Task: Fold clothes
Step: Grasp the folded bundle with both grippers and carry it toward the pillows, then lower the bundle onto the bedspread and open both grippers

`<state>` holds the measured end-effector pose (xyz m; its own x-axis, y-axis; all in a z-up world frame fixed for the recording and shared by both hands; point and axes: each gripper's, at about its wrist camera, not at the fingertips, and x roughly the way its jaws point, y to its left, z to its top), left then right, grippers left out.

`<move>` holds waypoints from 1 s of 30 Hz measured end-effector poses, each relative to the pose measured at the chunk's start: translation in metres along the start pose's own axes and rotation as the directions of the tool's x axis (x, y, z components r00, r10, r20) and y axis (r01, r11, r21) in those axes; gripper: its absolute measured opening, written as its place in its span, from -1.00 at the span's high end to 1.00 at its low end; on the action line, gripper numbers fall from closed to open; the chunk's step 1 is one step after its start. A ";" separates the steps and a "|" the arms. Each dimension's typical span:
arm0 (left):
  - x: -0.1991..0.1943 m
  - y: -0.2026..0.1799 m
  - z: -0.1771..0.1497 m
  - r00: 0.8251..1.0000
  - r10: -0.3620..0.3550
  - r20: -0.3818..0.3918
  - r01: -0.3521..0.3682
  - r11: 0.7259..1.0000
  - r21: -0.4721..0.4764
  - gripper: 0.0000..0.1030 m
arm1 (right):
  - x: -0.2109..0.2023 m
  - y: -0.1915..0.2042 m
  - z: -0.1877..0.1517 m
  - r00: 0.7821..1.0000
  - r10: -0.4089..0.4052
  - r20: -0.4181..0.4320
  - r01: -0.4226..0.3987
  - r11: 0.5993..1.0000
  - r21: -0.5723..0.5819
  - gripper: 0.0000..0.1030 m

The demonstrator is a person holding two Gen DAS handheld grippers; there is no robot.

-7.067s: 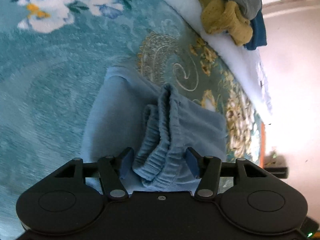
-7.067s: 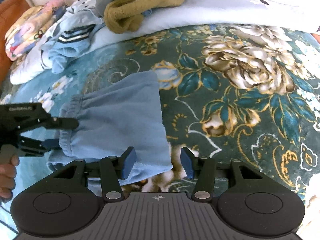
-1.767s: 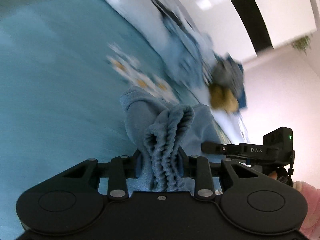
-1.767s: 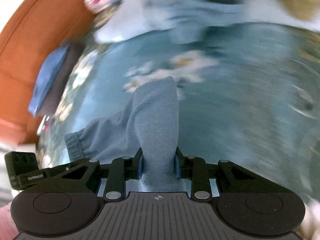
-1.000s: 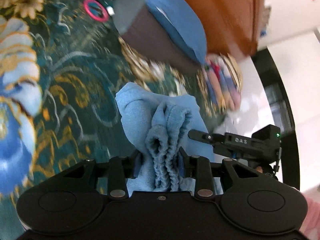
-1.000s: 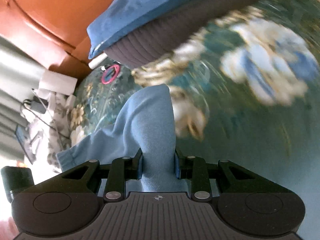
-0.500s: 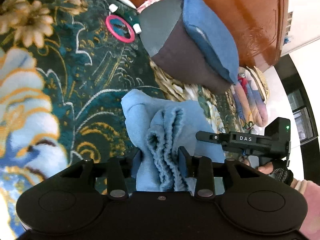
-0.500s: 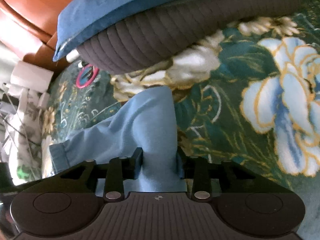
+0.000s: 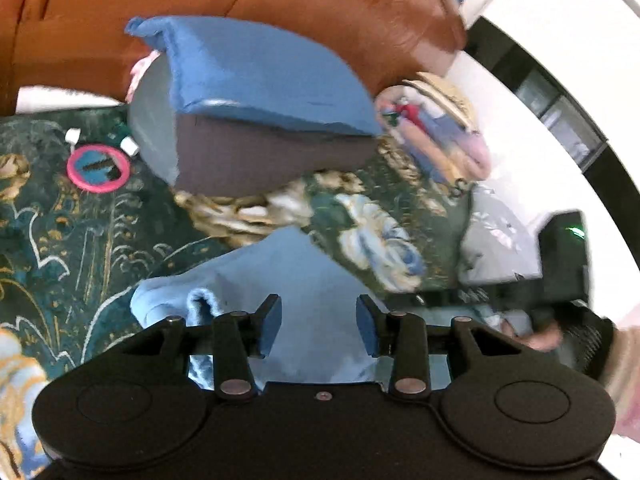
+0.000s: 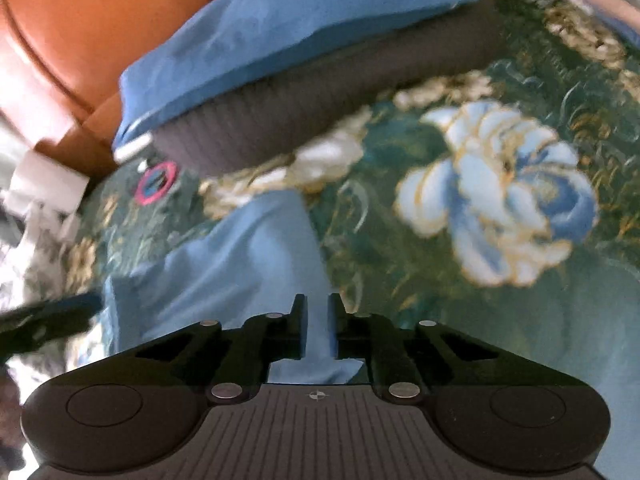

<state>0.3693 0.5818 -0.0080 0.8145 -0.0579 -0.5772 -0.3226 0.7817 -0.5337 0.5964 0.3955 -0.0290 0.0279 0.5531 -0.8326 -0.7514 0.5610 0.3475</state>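
Pale blue garment (image 9: 304, 280): soft fleecy knit, folded into a flat pad with a gathered ribbed edge at its left, lying on the dark green floral bedspread (image 9: 48, 216) before a blue-over-grey quilted pillow (image 9: 256, 92) and an orange leather headboard (image 9: 328, 4). My left gripper (image 9: 319, 322) has its jaws parted, released above the cloth, pads clear of it. My right gripper (image 10: 318, 320) is closing its jaws, clenched on a thin upright pinch of the garment's right edge.

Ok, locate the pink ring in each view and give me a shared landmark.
Left wrist: pink ring at far left, on the floral bedspread, left of the pillow.
Right wrist: pink ring at left, below the pillow's left end.
Shared landmark: the blue-and-grey pillow.
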 end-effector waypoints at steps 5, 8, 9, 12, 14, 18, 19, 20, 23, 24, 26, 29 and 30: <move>0.008 0.022 -0.013 0.995 0.082 -0.053 -0.084 0.996 -0.035 0.27 | 0.015 0.003 -0.016 0.999 -0.017 -0.038 0.017 1.000 -0.003 0.84; 0.009 0.033 -0.017 0.996 0.077 -0.056 -0.080 0.995 -0.067 0.27 | 0.021 0.001 -0.021 0.999 -0.021 -0.038 0.022 0.999 0.028 0.84; 0.010 0.034 -0.017 0.995 0.078 -0.056 -0.081 0.995 -0.064 0.27 | 0.022 0.002 -0.022 0.999 -0.024 -0.037 0.025 0.999 0.029 0.84; 0.008 0.032 -0.014 0.995 0.083 -0.054 -0.086 0.994 -0.061 0.27 | 0.018 0.006 -0.024 0.999 -0.029 -0.014 0.030 0.999 0.037 0.84; 0.000 0.025 -0.011 0.996 0.087 -0.038 -0.089 0.995 -0.054 0.17 | 0.007 0.009 -0.027 0.999 -0.008 0.036 0.006 0.998 0.055 0.84; -0.018 0.007 -0.013 0.991 0.129 -0.018 -0.130 0.991 -0.019 -0.15 | -0.017 0.019 -0.044 0.994 0.004 0.114 -0.013 0.997 0.082 0.83; -0.022 0.003 -0.015 0.990 0.142 -0.023 -0.142 0.990 -0.010 -0.18 | -0.022 0.023 -0.052 0.992 -0.002 0.122 -0.009 0.996 0.083 0.83; -0.025 -0.001 -0.018 0.986 0.162 -0.034 -0.163 0.987 0.000 -0.27 | -0.025 0.027 -0.061 0.992 -0.003 0.127 -0.008 0.996 0.084 0.83; -0.031 -0.015 -0.034 0.967 0.243 -0.075 -0.240 0.970 0.044 -0.32 | -0.033 0.036 -0.090 0.993 0.014 0.120 -0.025 0.996 0.088 0.83; -0.033 -0.019 -0.040 0.961 0.262 -0.088 -0.258 0.964 0.055 -0.33 | -0.036 0.039 -0.100 0.993 0.014 0.115 -0.025 0.996 0.091 0.83; -0.036 -0.027 -0.053 0.953 0.282 -0.112 -0.276 0.959 0.068 -0.42 | -0.042 0.044 -0.121 0.995 0.000 0.105 -0.010 0.995 0.095 0.83; -0.041 -0.039 -0.072 0.941 0.312 -0.132 -0.304 0.949 0.081 -0.52 | -0.054 0.047 -0.148 0.995 -0.006 0.098 -0.007 0.992 0.125 0.79; -0.043 -0.043 -0.078 0.933 0.333 -0.135 -0.323 0.942 0.092 -0.54 | -0.058 0.047 -0.157 0.995 -0.007 0.097 -0.006 0.991 0.130 0.76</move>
<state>0.3104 0.5019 -0.0082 0.5875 0.1220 -0.8000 -0.5222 0.8123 -0.2597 0.4557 0.2928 -0.0318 0.0971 0.6065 -0.7891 -0.6591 0.6333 0.4057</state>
